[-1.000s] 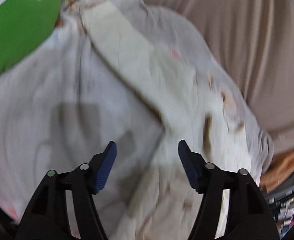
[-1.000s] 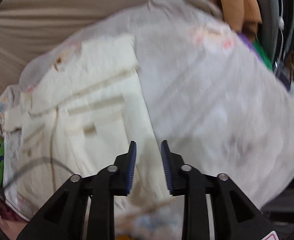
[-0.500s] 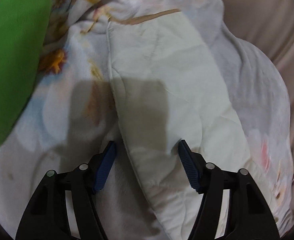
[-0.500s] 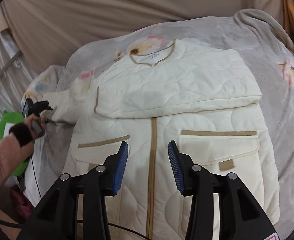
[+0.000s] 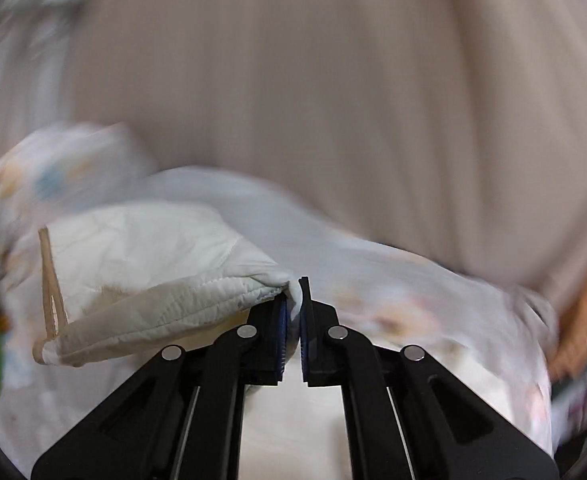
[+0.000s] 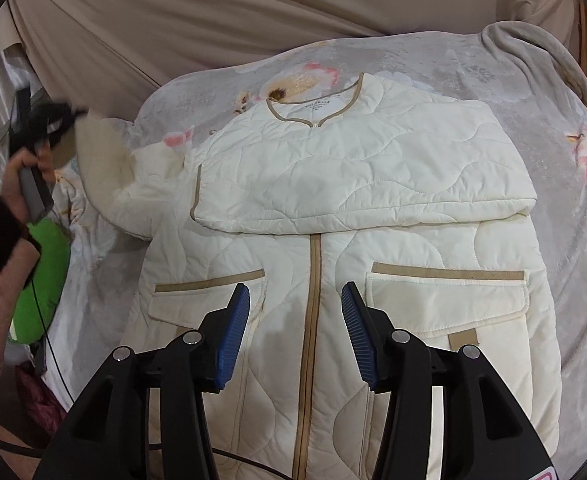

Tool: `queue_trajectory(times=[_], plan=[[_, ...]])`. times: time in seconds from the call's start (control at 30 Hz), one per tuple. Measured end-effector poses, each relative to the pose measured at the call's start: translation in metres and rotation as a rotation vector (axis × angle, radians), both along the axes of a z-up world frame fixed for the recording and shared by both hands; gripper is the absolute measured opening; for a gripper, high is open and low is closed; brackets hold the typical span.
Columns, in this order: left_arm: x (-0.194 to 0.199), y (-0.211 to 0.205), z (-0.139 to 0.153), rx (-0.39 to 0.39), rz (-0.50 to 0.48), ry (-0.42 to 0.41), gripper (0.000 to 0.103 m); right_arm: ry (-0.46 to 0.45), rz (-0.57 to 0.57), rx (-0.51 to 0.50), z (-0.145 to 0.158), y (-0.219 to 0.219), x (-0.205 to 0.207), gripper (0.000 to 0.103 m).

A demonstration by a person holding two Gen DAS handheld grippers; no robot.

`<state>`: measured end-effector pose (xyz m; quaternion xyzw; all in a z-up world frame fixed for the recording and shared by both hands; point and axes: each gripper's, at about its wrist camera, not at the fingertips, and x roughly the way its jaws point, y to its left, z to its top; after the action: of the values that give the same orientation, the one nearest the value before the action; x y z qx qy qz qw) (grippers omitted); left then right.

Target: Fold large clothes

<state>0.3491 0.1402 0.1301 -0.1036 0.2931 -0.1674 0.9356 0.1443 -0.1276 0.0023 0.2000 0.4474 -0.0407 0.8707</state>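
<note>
A cream quilted jacket (image 6: 333, 208) with tan trim lies front up on a grey floral blanket (image 6: 473, 64). One sleeve is folded across its chest. My right gripper (image 6: 295, 292) hovers over the lower front above the tan zipper (image 6: 313, 280); its jaws are opening, with nothing pressed between them. My left gripper (image 5: 293, 300) is shut on the other sleeve (image 5: 153, 272), holding it up off the blanket, the tan cuff (image 5: 49, 300) hanging to the left. In the right wrist view, a hand holds that left gripper (image 6: 49, 120) at the far left with the raised sleeve (image 6: 105, 168).
Beige draped cloth (image 6: 213, 8) backs the blanket. A green object (image 6: 41, 280) sits at the blanket's left edge, beside a dark red item (image 6: 37, 396). Orange fabric (image 5: 585, 312) lies at the right. A black cable (image 6: 245, 460) crosses the jacket's hem.
My left gripper closed on the sleeve and lifted it up and away from the blanket. My right gripper's jaws spread wider over the jacket front.
</note>
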Motion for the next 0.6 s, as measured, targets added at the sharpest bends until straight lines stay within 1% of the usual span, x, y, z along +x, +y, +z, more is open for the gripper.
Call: queue_trajectory(times=[0.03, 0.1, 0.13, 0.17, 0.2, 0.23, 0.27, 0.3, 0.33, 0.37, 0.4, 0.47, 0.53, 0.57, 0.6], plan=[[-0.011, -0.043, 0.001, 0.023, -0.085, -0.009, 0.004, -0.006, -0.002, 0.003, -0.001, -0.003, -0.003, 0.048], [-0.028, -0.113, -0.014, 0.061, -0.215, 0.027, 0.007, -0.015, -0.012, 0.009, -0.002, -0.011, -0.011, 0.048], [-0.042, -0.153, -0.033, 0.076, -0.276, 0.073, 0.008, -0.021, -0.024, 0.011, -0.004, -0.018, -0.018, 0.048], [-0.047, -0.177, -0.051, 0.077, -0.312, 0.119, 0.009, -0.023, -0.036, 0.010, -0.005, -0.024, -0.024, 0.048], [-0.057, -0.204, -0.078, 0.080, -0.350, 0.191, 0.013, -0.020, -0.052, 0.010, -0.007, -0.031, -0.030, 0.048], [-0.066, -0.221, -0.099, 0.097, -0.371, 0.250, 0.016, -0.016, -0.074, 0.014, -0.010, -0.041, -0.039, 0.048], [-0.077, -0.240, -0.125, 0.134, -0.389, 0.315, 0.020, -0.013, -0.095, 0.019, -0.013, -0.050, -0.047, 0.049], [-0.087, -0.251, -0.145, 0.164, -0.398, 0.360, 0.020, -0.010, -0.117, 0.024, -0.016, -0.059, -0.054, 0.050], [-0.095, -0.255, -0.156, 0.184, -0.398, 0.383, 0.021, -0.007, -0.139, 0.025, -0.018, -0.068, -0.063, 0.052], [-0.108, -0.255, -0.164, 0.196, -0.390, 0.404, 0.025, -0.004, -0.150, 0.018, -0.020, -0.076, -0.068, 0.053], [-0.115, -0.249, -0.169, 0.189, -0.386, 0.423, 0.031, -0.003, -0.156, 0.007, -0.021, -0.083, -0.072, 0.054], [-0.122, -0.222, -0.166, 0.148, -0.346, 0.437, 0.036, -0.011, -0.162, -0.013, -0.019, -0.094, -0.075, 0.054], [-0.119, -0.187, -0.157, 0.117, -0.267, 0.429, 0.038, -0.029, -0.152, -0.030, -0.015, -0.103, -0.067, 0.057], [-0.122, -0.170, -0.157, 0.110, -0.233, 0.423, 0.040, -0.040, -0.147, -0.034, -0.013, -0.106, -0.062, 0.059], [-0.117, -0.155, -0.156, 0.104, -0.188, 0.423, 0.046, -0.058, -0.141, -0.030, -0.011, -0.111, -0.053, 0.060]])
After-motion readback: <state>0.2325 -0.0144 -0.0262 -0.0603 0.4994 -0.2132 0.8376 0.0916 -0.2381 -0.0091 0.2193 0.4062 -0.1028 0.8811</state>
